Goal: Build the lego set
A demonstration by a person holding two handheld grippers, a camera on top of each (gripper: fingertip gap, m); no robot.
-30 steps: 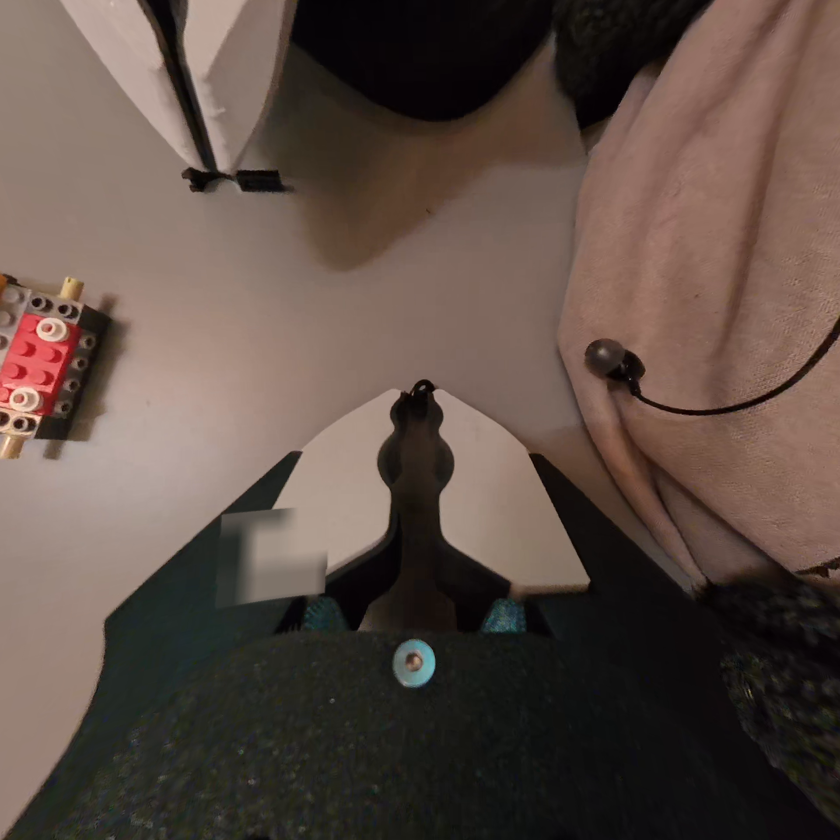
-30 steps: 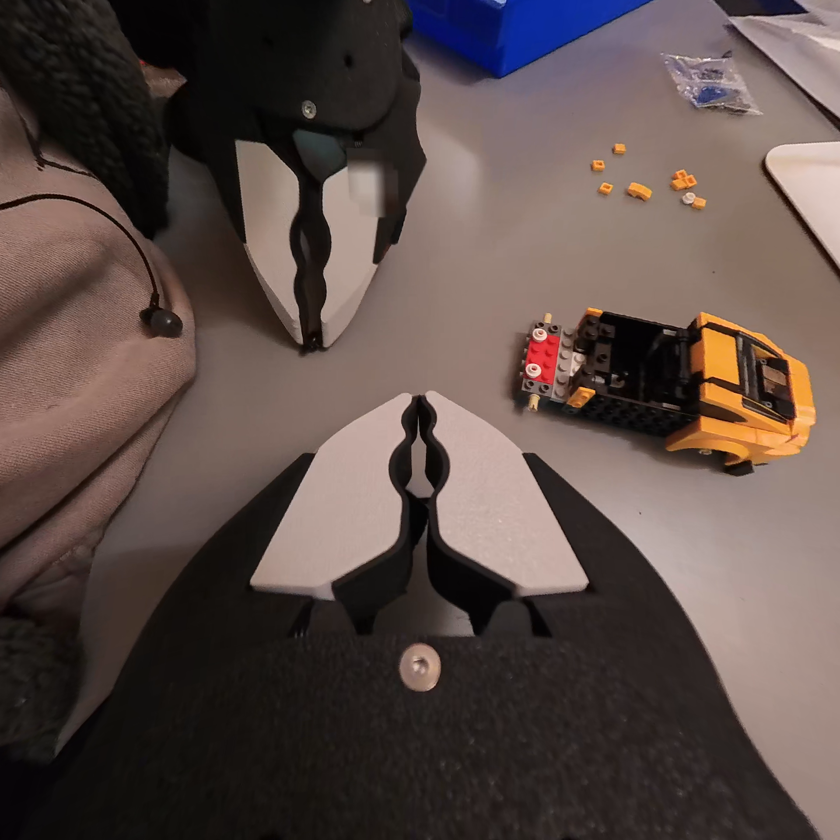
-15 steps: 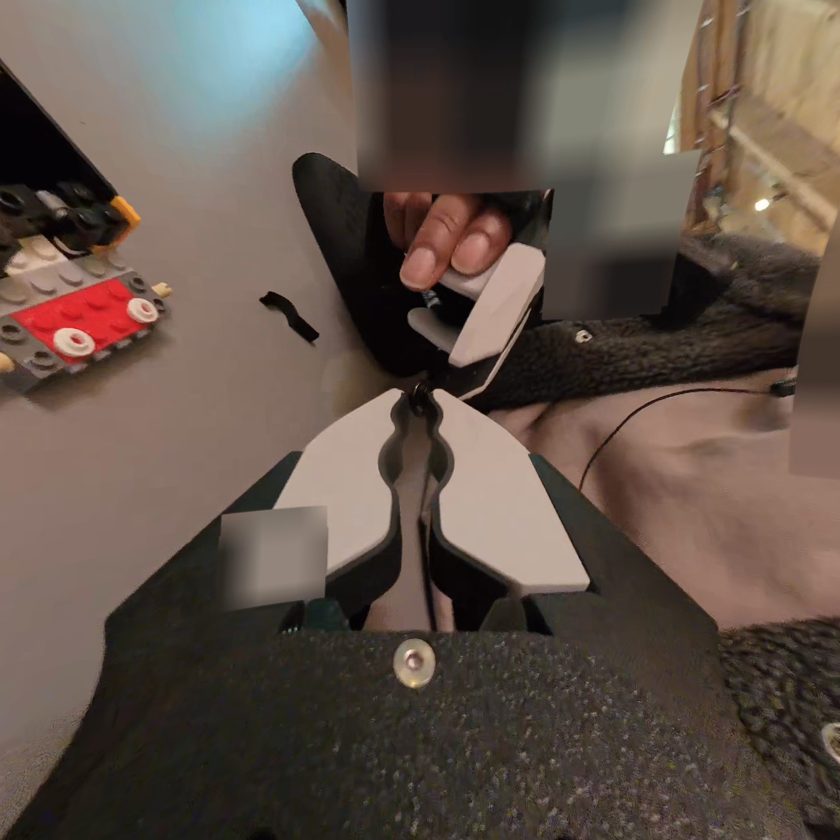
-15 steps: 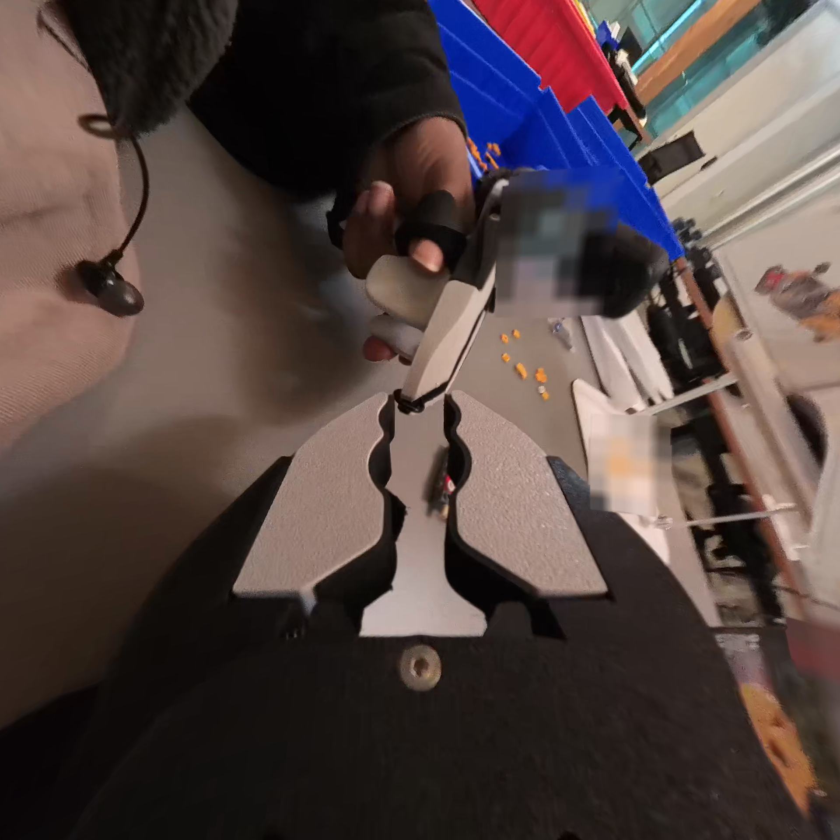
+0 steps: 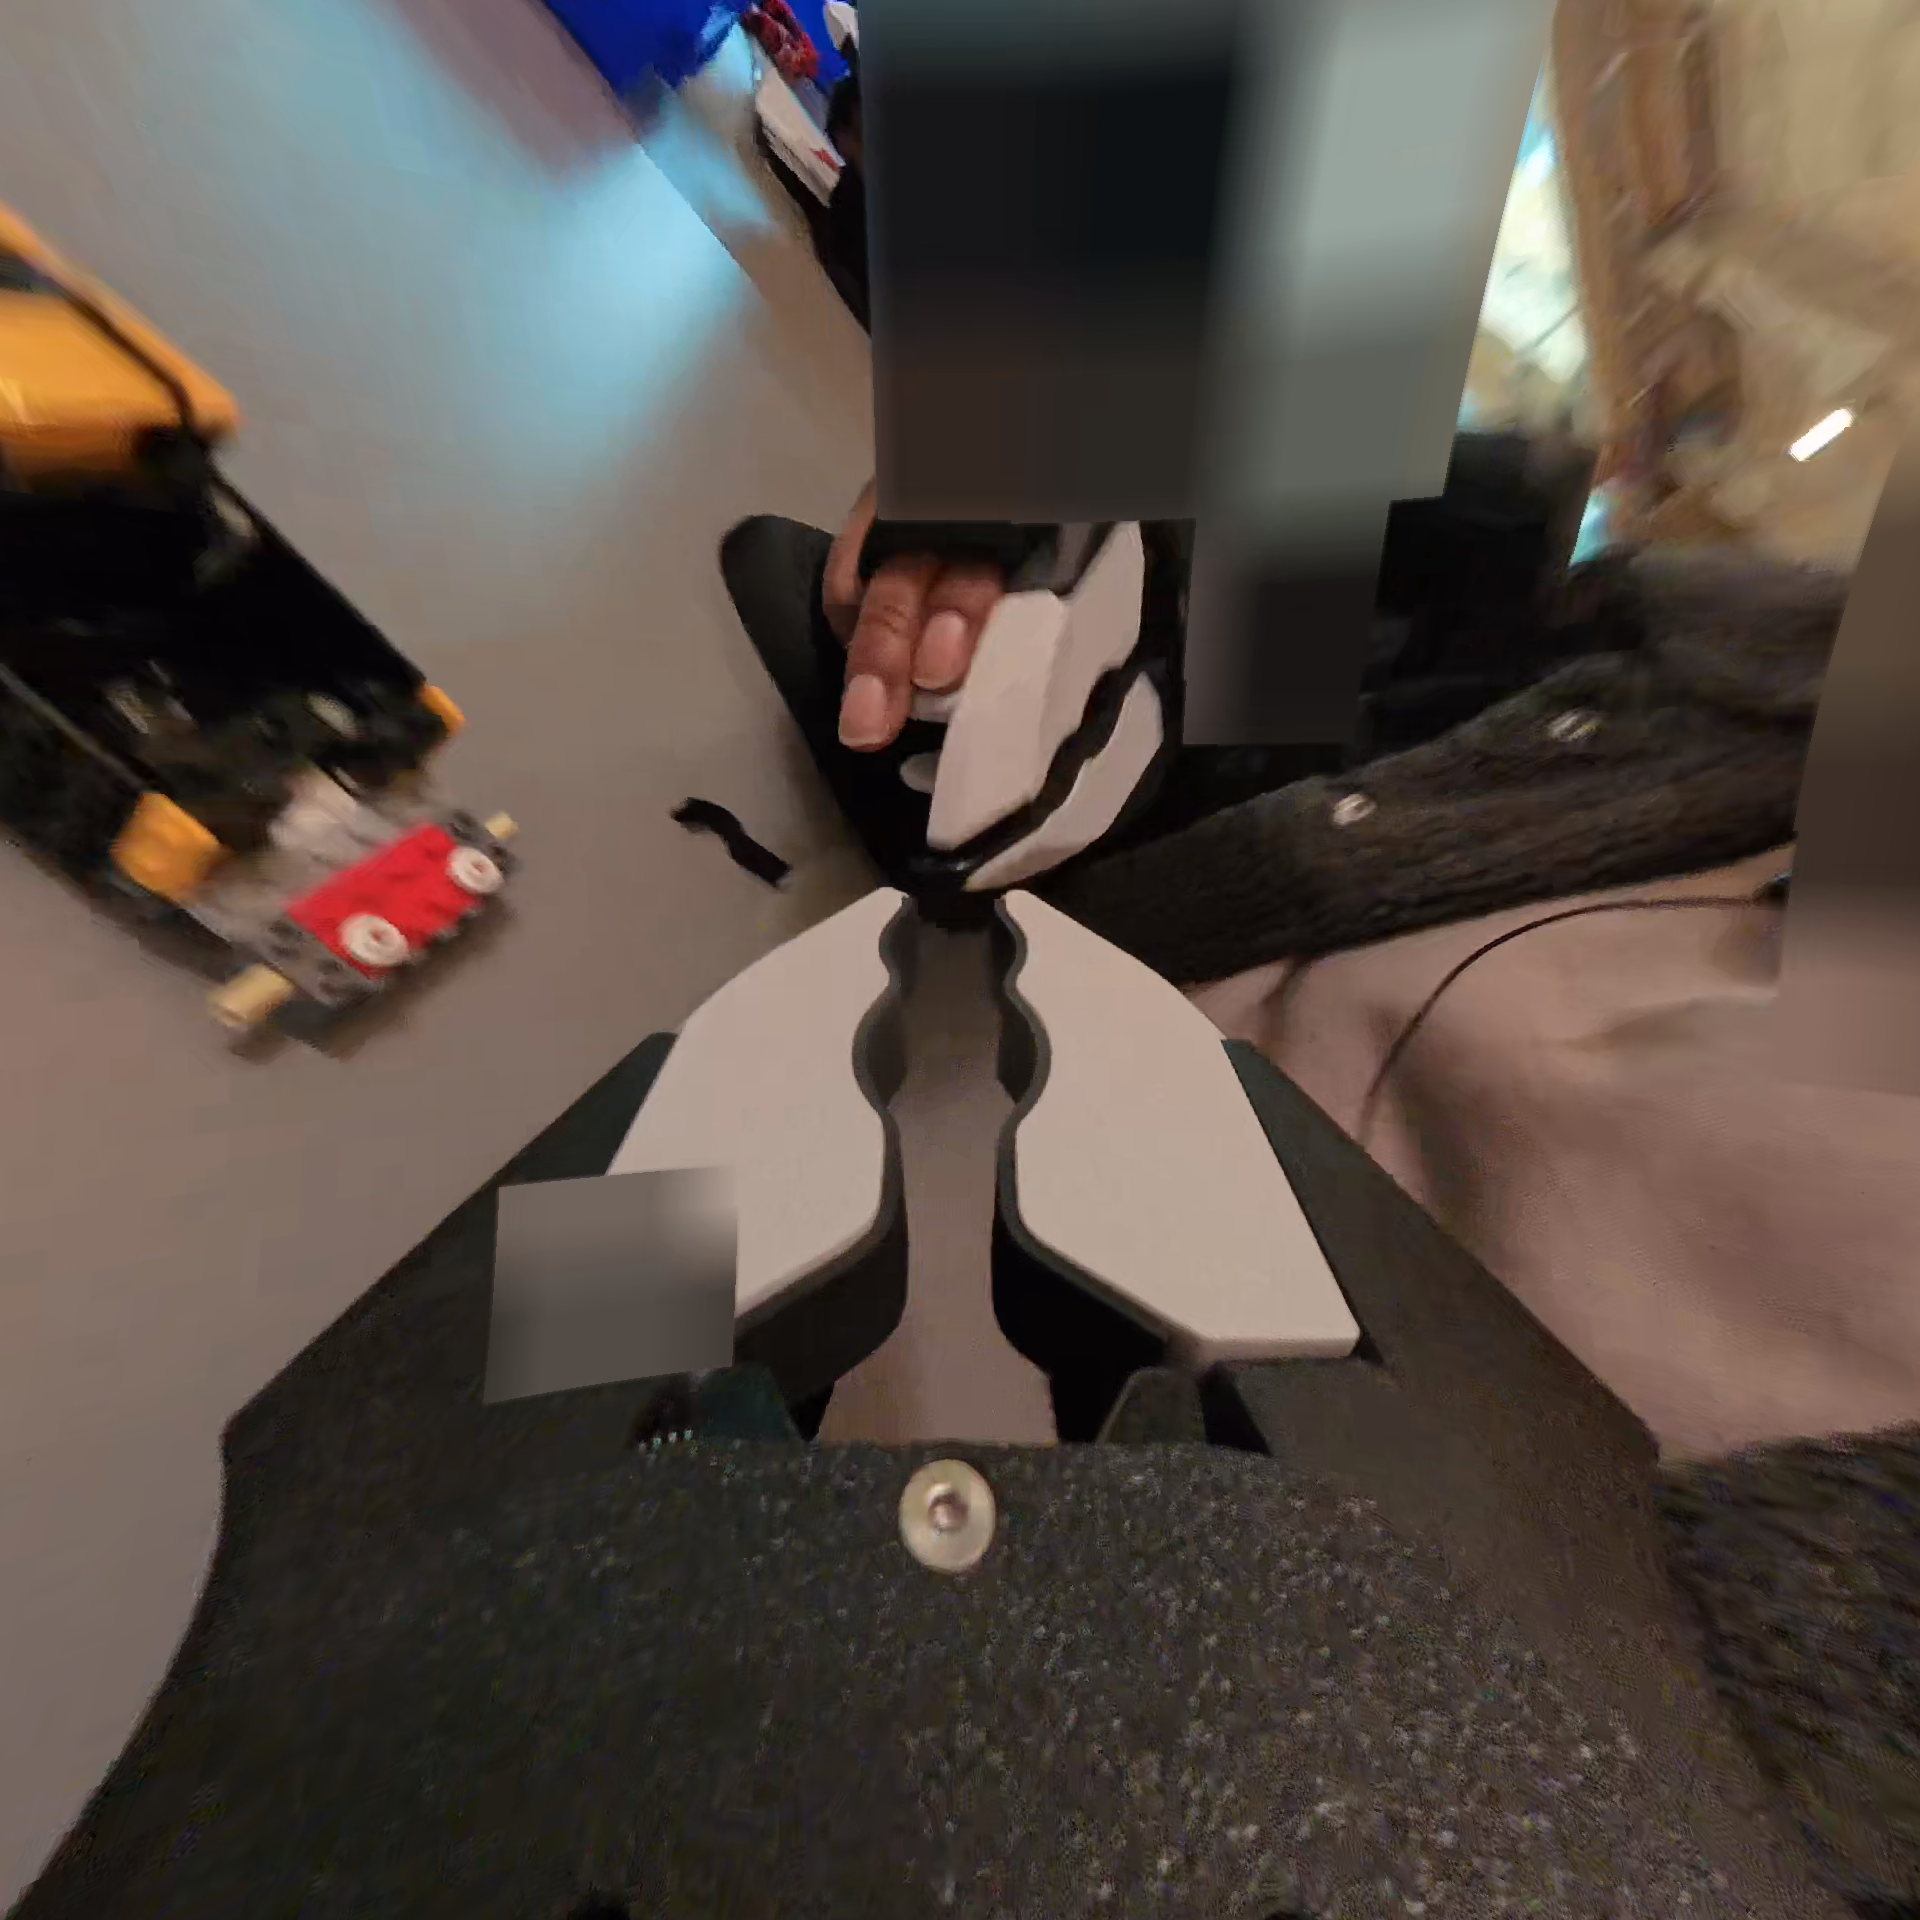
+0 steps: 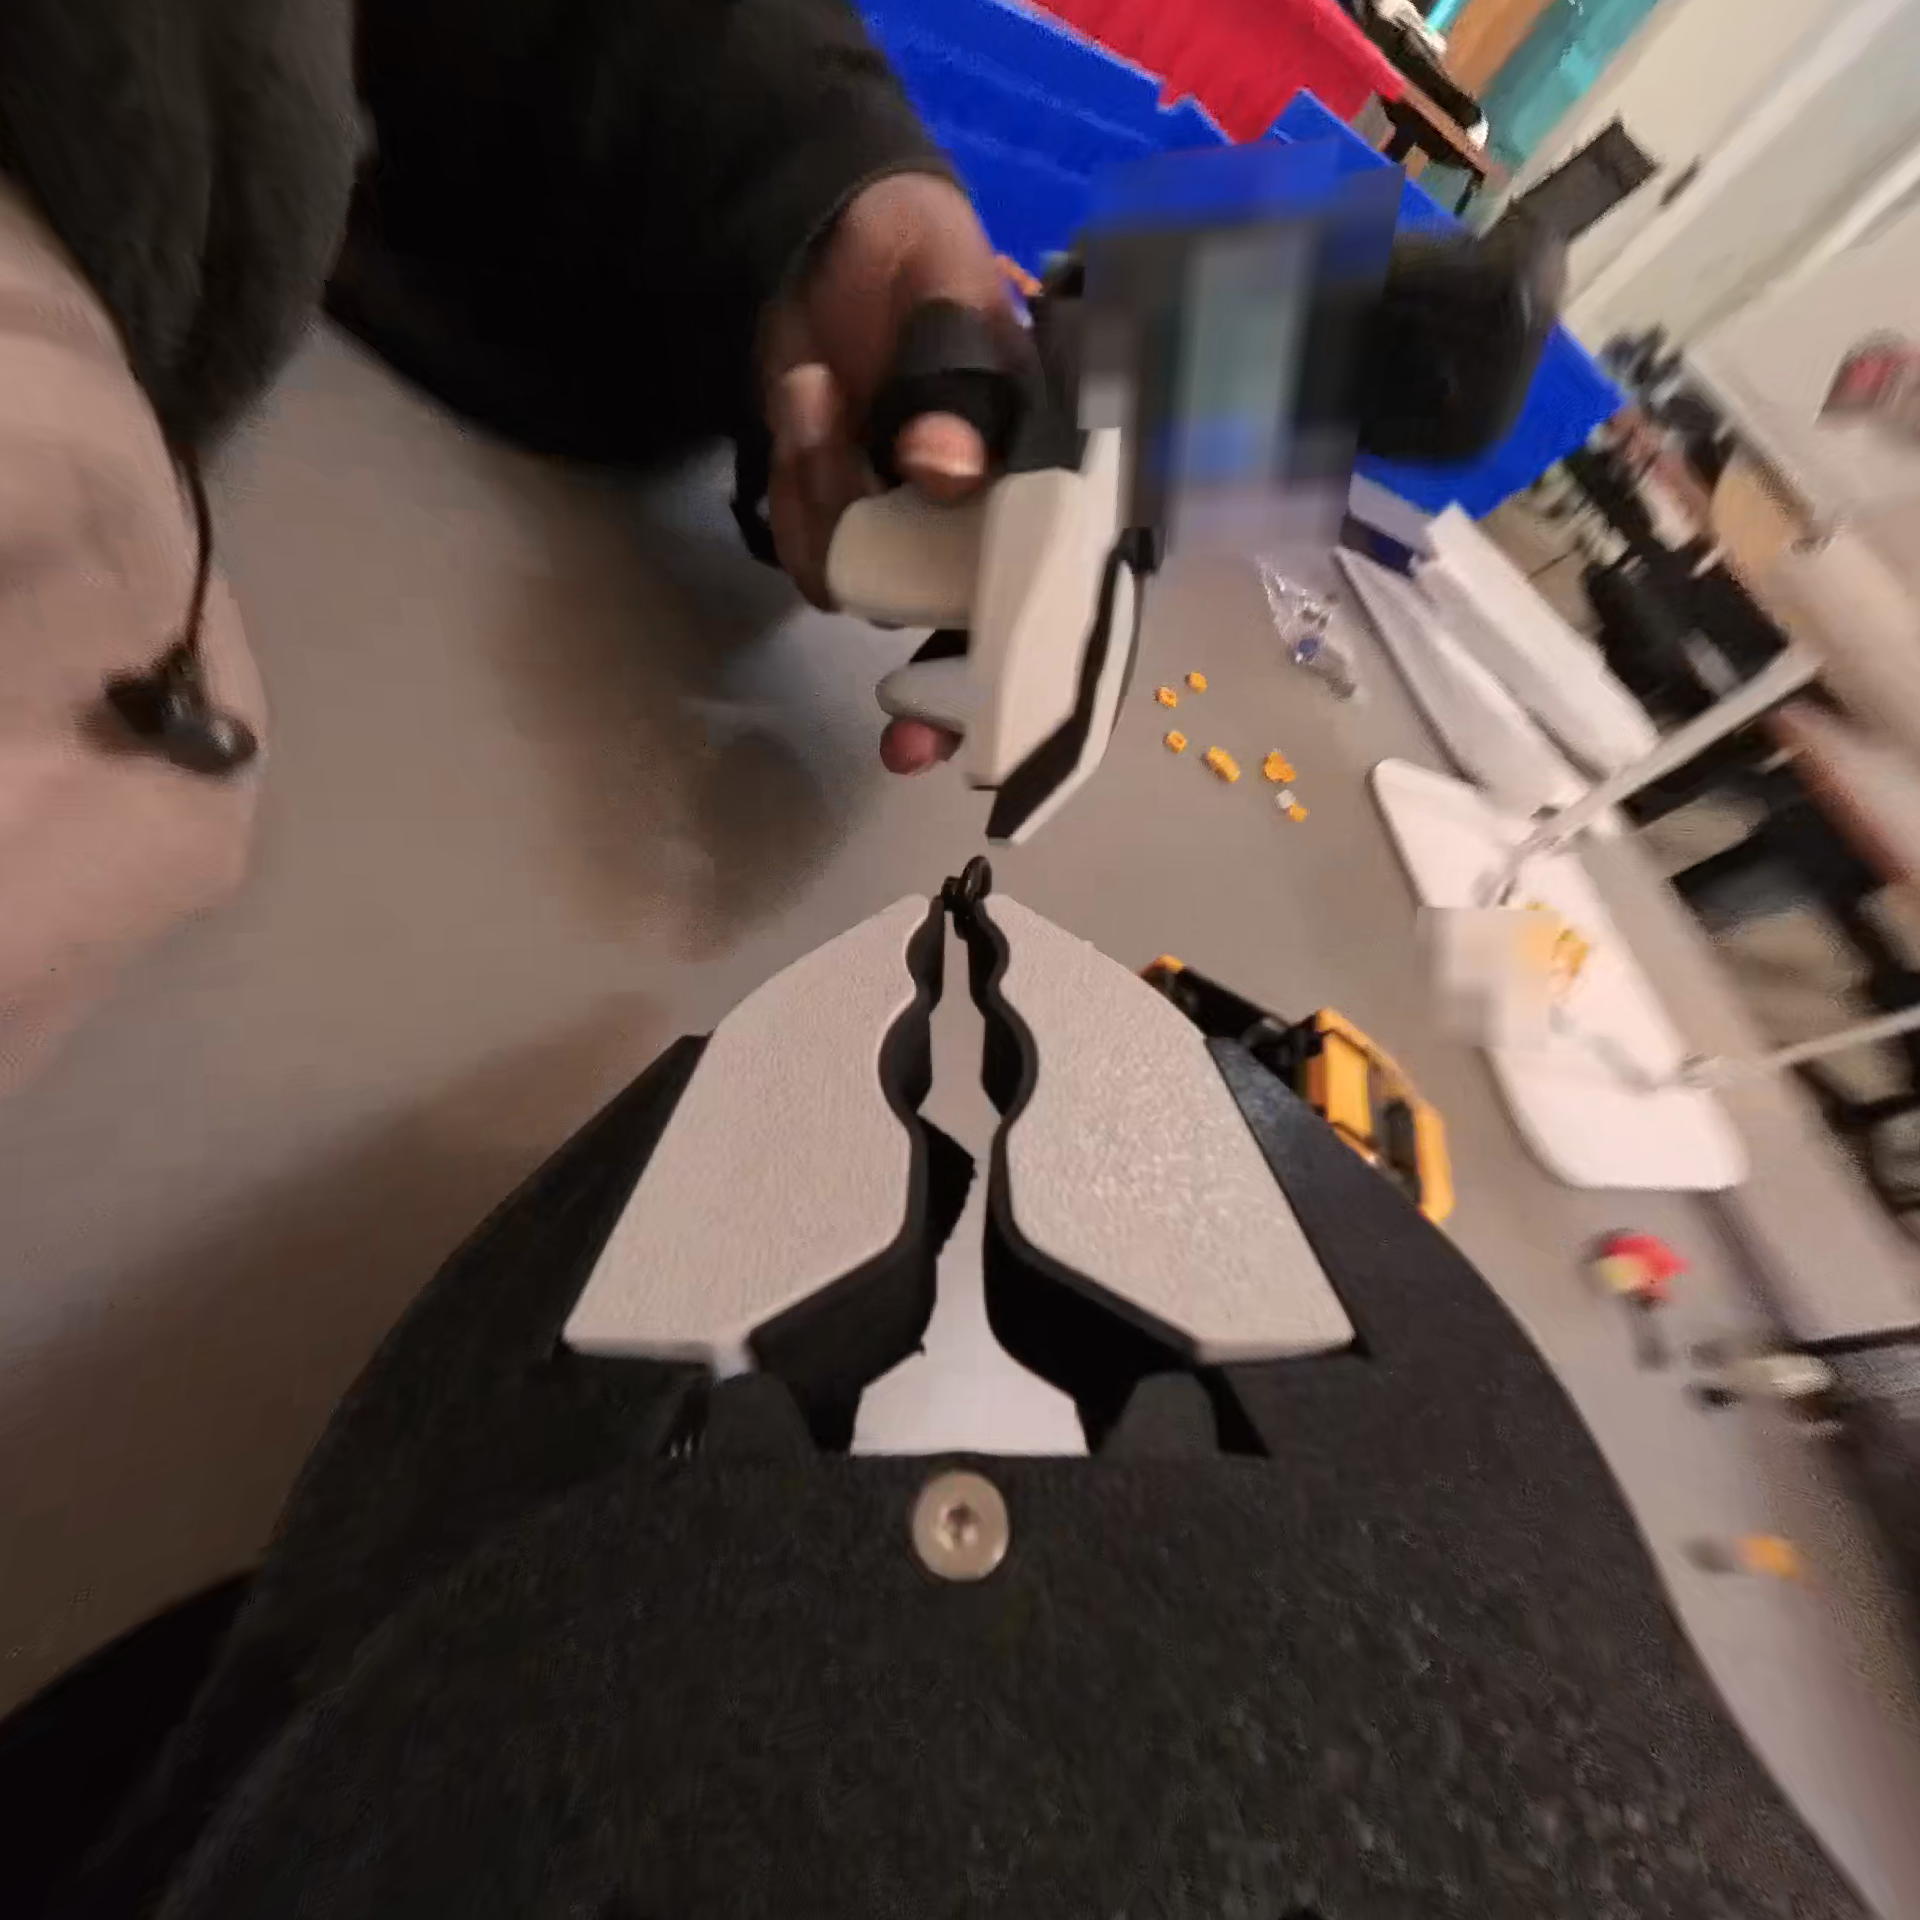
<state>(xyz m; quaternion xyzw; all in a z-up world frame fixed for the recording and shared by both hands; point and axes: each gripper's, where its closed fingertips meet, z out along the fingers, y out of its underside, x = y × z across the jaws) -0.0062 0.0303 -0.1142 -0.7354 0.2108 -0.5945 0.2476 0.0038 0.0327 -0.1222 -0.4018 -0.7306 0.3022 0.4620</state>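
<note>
Since half a second ago the small black piece [image 6: 966, 891] has passed from one gripper to the other, and both cameras have turned a little. Now the right gripper [image 6: 961, 916], at the centre of its own view, pinches this piece between its two tips; the small ring of the piece stands out just above them, and lower down the jaws show only a thin slit. The left gripper [image 5: 951, 920] has its fingers a little apart, and the grey table [image 5: 468, 468] is seen through the gap between them, so it grips nothing. In the right wrist view its tips hang just above the ring, near it but not touching. In the left wrist view the tips of the right gripper appear right beyond the left ones, and a hand [image 5: 904, 644] holds its handle. Left of them, a second, wavy black strip [image 5: 727, 842] lies flat on the table. Further left, at the frame edge, stands a toy car of bricks [image 5: 208, 727], orange and black with a red plate at its near end. In the right wrist view this car shows at centre right, partly behind the gripper body. At the left edge of that view an earbud on a cable [image 6: 187, 717] lies on a beige garment [image 6: 83, 540]. Beyond, some small orange bricks [image 6: 1226, 764] are scattered near a white tray [image 6: 1558, 1039], and blue bins [image 6: 1039, 94] stand at the top.
</note>
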